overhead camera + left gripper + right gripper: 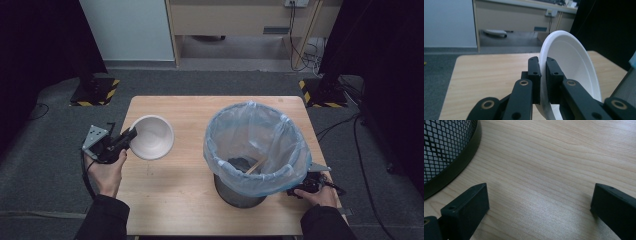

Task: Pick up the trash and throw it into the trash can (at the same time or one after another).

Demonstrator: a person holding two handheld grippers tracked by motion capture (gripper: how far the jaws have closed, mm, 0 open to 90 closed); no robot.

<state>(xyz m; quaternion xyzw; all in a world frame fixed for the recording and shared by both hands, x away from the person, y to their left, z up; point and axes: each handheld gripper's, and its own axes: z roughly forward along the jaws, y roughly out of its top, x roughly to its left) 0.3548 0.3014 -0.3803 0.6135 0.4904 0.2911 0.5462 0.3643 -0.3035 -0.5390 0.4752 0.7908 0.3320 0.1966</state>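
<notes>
while i hold the left gripper out over the near-left part of the tabletop, its jaws are clamped on the rim of a white bowl. in the left gripper view the left gripper has one jaw on each face of the bowl wall, and the bowl stands on edge ahead of the jaws, its hollow facing to their right. from the high view the bowl looks lifted and tipped, though i cannot tell whether any part of it touches the wood.

off to that gripper's right stands a black mesh bin lined with a pale blue bag folded over its rim. inside it i see a thin wooden stick leaning against the liner.

my right hand rests low at the far side of the bin, holding the right gripper just beside the bin's base. in the right gripper view the right gripper has its jaws wide apart, with bare tabletop between them and the bin's mesh wall just ahead and to their left.
</notes>
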